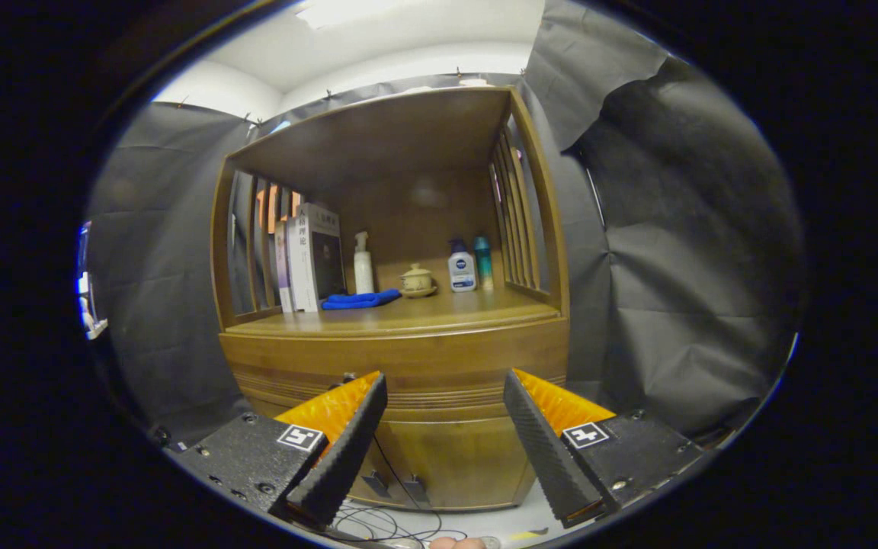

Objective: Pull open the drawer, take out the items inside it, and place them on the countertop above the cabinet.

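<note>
Two fingers of the gripper (445, 381) stand wide apart and empty, short of the cabinet (408, 450). Its drawer (401, 366), shut, lies just under the countertop (401, 316). Best approach square to the front, low and level, and find the pull before closing.

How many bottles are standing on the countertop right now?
3. A white pump bottle stands beside the books, behind the blue cloth. A white-and-blue bottle and a teal bottle stand together right of the small lidded pot. The books may hide more.
</note>
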Action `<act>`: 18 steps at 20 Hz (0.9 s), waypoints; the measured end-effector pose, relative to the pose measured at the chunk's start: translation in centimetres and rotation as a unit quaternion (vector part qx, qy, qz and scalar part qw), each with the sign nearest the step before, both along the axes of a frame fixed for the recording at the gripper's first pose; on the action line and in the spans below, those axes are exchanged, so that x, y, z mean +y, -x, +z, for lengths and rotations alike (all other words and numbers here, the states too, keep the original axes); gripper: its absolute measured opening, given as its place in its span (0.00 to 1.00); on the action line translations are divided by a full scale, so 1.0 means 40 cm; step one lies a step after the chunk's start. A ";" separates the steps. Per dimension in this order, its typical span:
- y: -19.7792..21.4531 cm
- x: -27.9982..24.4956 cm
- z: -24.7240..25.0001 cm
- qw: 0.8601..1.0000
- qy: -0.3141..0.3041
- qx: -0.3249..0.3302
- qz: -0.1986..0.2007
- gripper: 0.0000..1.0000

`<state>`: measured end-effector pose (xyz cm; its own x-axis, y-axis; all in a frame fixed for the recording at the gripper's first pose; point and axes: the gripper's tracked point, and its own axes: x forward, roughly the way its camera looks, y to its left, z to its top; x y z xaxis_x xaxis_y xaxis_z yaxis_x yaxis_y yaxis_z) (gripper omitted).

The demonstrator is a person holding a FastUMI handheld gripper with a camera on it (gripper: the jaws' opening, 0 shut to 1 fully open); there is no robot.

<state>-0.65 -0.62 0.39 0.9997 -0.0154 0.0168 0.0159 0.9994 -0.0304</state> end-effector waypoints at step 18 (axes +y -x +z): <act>0.004 0.006 -0.012 1.000 0.007 0.009 0.003 0.99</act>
